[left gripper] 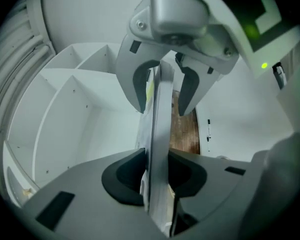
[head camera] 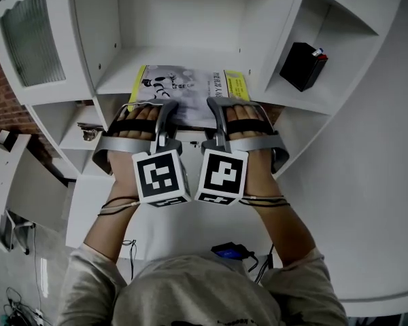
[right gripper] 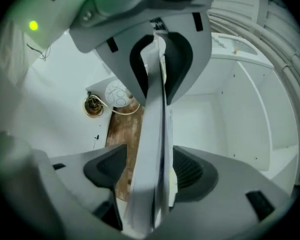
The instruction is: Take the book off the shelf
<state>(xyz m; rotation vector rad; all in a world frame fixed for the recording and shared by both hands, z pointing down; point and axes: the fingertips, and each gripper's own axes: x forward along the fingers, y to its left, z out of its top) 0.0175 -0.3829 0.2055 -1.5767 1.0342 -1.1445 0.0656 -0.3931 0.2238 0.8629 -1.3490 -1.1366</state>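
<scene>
- On the middle board of the white curved shelf unit [head camera: 115,73], the thin book with the yellow-edged cartoon cover [head camera: 190,85] lies flat, cover up, its near edge pointing toward the person.
- Both tools come at that near edge side by side. The grey left gripper [left gripper: 155,174] takes the left part of the edge and the grey right gripper [right gripper: 150,173] the right part, and in the head view their tips cover the book's front strip.
- In the left gripper view the book runs edge-on straight down the middle, and the two black pads [left gripper: 122,176] press in on it from either side. The left gripper is clamped on the book.
- In the right gripper view the book's pages again stand between the jaws, but they are spread wide. There is a clear gap on one side, with brown wooden floor [right gripper: 121,129] showing through it, so the right gripper is released and not squeezing.
- The book sits deep in both mouths, past the pads, with its loose page edges fanning a little at the right gripper.
- A small black box with a red tab [head camera: 302,65] sits in the slanted compartment to the right, well apart from the book.
</scene>
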